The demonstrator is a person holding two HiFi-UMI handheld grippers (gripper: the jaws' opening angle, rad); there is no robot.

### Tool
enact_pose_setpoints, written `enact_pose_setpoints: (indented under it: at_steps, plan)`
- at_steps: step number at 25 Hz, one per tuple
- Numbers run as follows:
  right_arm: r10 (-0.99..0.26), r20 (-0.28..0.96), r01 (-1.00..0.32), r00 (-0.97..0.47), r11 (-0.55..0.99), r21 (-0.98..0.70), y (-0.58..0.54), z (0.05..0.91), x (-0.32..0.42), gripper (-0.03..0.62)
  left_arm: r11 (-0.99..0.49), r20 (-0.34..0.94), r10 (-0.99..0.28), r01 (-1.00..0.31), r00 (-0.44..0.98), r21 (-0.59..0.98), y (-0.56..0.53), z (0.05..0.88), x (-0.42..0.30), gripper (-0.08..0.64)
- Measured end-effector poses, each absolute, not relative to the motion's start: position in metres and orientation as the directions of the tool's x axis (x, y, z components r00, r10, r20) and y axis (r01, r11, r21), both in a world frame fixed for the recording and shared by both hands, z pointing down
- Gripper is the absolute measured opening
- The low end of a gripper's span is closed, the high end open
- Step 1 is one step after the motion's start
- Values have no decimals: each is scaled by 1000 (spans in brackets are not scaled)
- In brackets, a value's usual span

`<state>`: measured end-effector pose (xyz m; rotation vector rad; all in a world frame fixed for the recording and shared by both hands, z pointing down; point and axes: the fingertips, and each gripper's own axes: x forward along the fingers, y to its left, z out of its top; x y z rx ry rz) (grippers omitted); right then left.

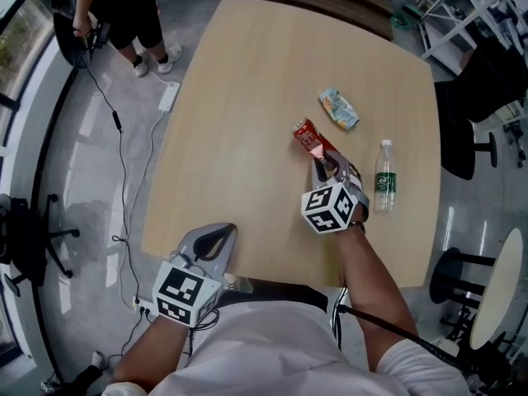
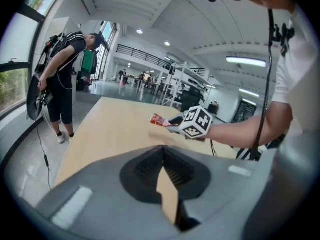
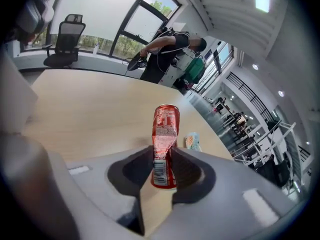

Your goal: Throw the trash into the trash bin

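A crushed red can (image 1: pixel 308 133) is clamped between the jaws of my right gripper (image 1: pixel 323 159), held a little above the wooden table (image 1: pixel 247 97). In the right gripper view the can (image 3: pixel 165 129) stands up between the pads of the right gripper (image 3: pixel 162 151). Beyond it a crumpled snack wrapper (image 1: pixel 339 109) lies on the table, also seen as the wrapper (image 3: pixel 192 141). A clear water bottle (image 1: pixel 384 176) lies to the right of the hand. My left gripper (image 1: pixel 224 231) hovers at the table's near-left edge, jaws together and empty (image 2: pixel 161 149). No trash bin is in view.
A person (image 1: pixel 124 15) stands at the far left of the table, near a power strip (image 1: pixel 169 96) and cables on the floor. Office chairs (image 1: pixel 33 238) stand at the left, and a dark chair (image 1: pixel 466 139) and stools at the right.
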<state>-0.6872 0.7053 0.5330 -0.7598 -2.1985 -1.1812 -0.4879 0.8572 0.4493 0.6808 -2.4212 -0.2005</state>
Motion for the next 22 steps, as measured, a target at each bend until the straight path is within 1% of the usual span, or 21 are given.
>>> enact_pose_setpoints:
  at_steps: [6, 13, 19, 22]
  plan:
    - [272, 661, 679, -699, 541, 496, 701, 500, -652, 109, 838, 475, -544, -471, -692, 274, 853, 435, -480, 8]
    - [315, 622, 646, -717, 634, 424, 702, 465, -600, 109, 812, 443, -581, -528, -683, 250, 850, 420, -449, 8]
    - [337, 577, 623, -744, 663, 416, 704, 437, -555, 109, 794, 408, -604, -562, -685, 232, 851, 405, -426, 8]
    - [361, 559, 617, -746, 689, 380, 708, 426, -534, 109, 789, 391, -610, -571, -689, 227, 854, 398, -415, 8]
